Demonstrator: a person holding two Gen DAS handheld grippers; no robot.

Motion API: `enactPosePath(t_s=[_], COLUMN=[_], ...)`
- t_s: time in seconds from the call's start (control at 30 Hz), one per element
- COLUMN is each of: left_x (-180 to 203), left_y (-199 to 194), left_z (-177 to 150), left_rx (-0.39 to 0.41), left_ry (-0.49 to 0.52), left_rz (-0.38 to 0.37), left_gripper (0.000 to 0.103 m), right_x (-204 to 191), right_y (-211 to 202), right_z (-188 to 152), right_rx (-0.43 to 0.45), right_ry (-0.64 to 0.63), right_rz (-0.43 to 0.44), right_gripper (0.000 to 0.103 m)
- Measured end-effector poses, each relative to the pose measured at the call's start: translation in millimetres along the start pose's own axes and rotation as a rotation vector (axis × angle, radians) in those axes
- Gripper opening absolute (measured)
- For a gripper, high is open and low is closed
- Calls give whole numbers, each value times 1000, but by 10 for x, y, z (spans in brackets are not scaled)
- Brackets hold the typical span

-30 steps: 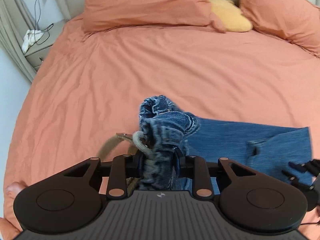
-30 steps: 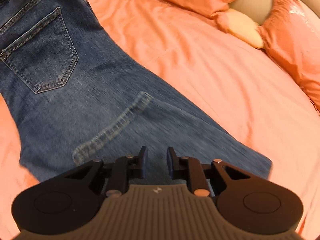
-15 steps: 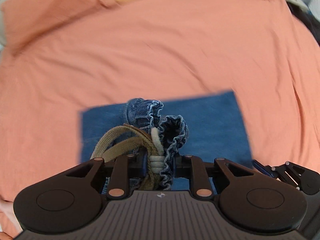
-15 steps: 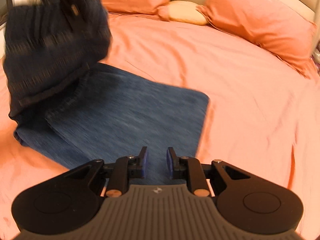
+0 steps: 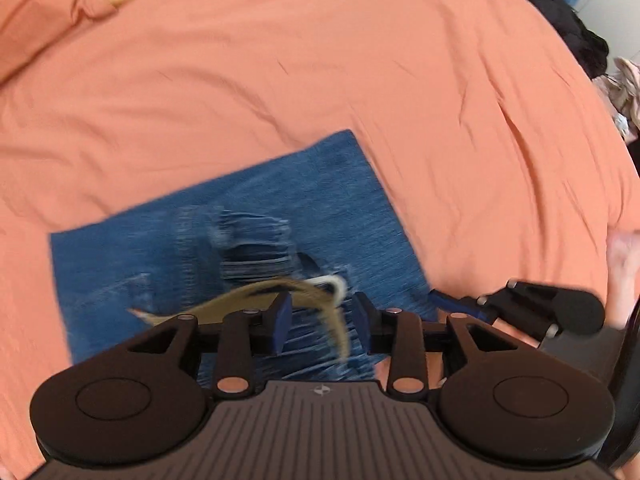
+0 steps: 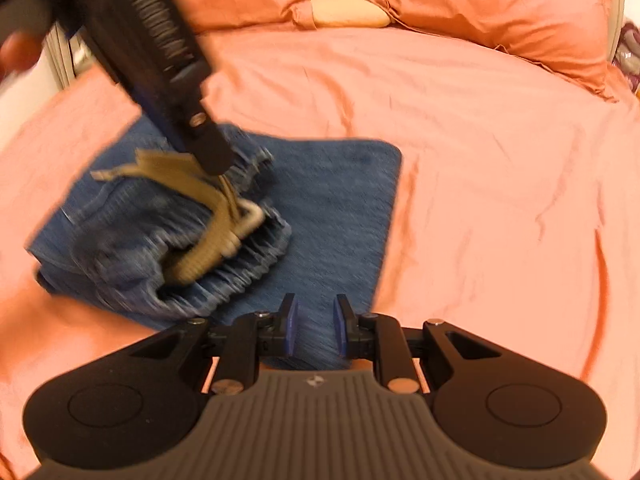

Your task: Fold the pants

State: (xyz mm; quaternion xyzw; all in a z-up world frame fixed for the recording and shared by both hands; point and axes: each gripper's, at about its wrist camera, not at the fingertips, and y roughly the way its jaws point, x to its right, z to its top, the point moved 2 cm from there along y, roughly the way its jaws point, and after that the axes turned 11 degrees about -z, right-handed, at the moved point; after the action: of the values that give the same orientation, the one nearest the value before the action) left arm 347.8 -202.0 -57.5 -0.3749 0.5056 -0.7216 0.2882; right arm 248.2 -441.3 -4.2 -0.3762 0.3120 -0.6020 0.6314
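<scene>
the jeans (image 5: 224, 240) lie folded in a blue rectangle on the orange bedsheet (image 5: 360, 80), at 12 o'clock from both cameras. the gathered waistband with its tan belt (image 6: 208, 236) sits bunched on top, blurred. the left gripper (image 5: 318, 322) hangs over that bunch, fingers spread apart and released, the belt loop between them. the right gripper (image 6: 312, 330) hovers at the fold's near edge, its 2 fingers parted, grasping nothing. orange pillows (image 6: 500, 12) lie at 12 o'clock.

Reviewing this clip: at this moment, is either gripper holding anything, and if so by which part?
Nothing is held. The left gripper is open above the jeans, whose bunched waistband and tan belt lie on the fold. The right gripper is open and empty.
</scene>
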Motion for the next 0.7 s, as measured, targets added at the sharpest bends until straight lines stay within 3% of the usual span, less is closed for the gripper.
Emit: enactPosePath(t_s=[0.2,0.33,0.43,0.53,0.7], left_x=[-483,-864,-1121,-1312,-1494], left_y=[-204,-181,-174,-140,-16], left_z=[-379,-799,-1141,-1482,-1906], left_rx=[46,30,26,38,42], left_ry=[46,77,82,93,161], left_rz=[77,135,133,122,152], left_gripper=[47,47,48,56,61], right_x=[-191,-380,-471,-467,-440], right_y=[-172,-214,-164,-38,197], right_z=[240,389,450,467,417], right_rx=[7,-5,-39,-103,-172], right_ry=[94,125,157,224,331], right_rz=[108,157,149,169,190], right_gripper=[16,16,16,17,31])
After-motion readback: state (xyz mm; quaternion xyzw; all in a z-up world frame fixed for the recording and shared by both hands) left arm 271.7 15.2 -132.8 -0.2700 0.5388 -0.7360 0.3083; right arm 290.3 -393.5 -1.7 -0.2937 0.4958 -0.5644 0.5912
